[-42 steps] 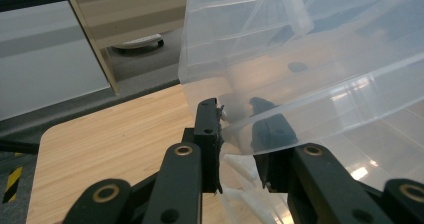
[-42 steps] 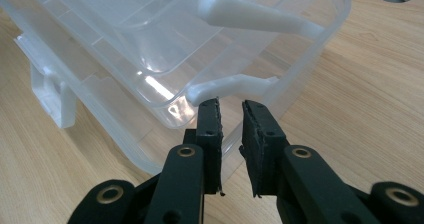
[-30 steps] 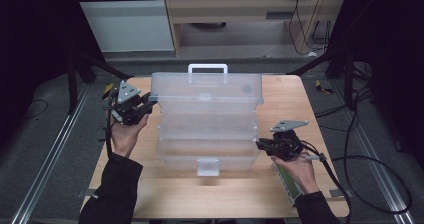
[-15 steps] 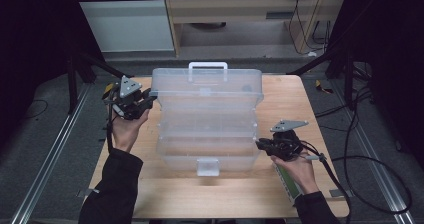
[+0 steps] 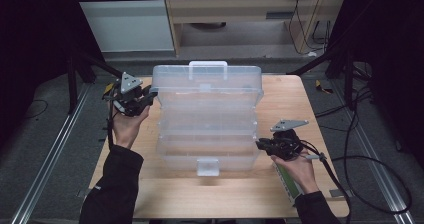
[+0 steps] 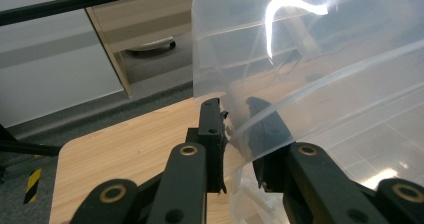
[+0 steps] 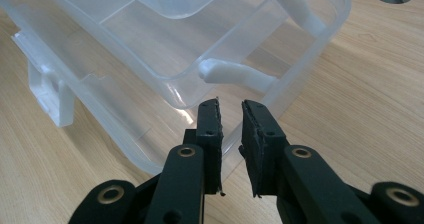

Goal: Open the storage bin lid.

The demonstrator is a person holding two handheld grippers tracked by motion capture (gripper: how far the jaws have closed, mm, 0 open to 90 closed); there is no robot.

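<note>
The clear plastic box (image 5: 207, 119) is sitting mid-desk (image 5: 320, 194). The left gripper (image 5: 137, 100) is pinching the lid's (image 6: 310, 59) edge between its fingers (image 6: 210, 129) (lid raised, tilted). The right gripper (image 5: 265, 145) is holding its fingers (image 7: 255, 129) slightly spread, just beside the box's right front corner.

Clear plastic tiered storage box (image 5: 207, 119): see-through and colourless, with your milky white handle and front latch.
Light wooden desk (image 5: 225, 194): pale tan with fine straight grain.
Left hand-held gripper (image 5: 137, 100): your black jaws, a grey three-cornered plate on top.
Right hand-held gripper (image 5: 270, 145): black too, with the same grey plate.
Your sleeves: black.
Floor: dark grey carpet.
Small floor marker by the desk (image 6: 31, 185): yellow and black stripes.
</note>
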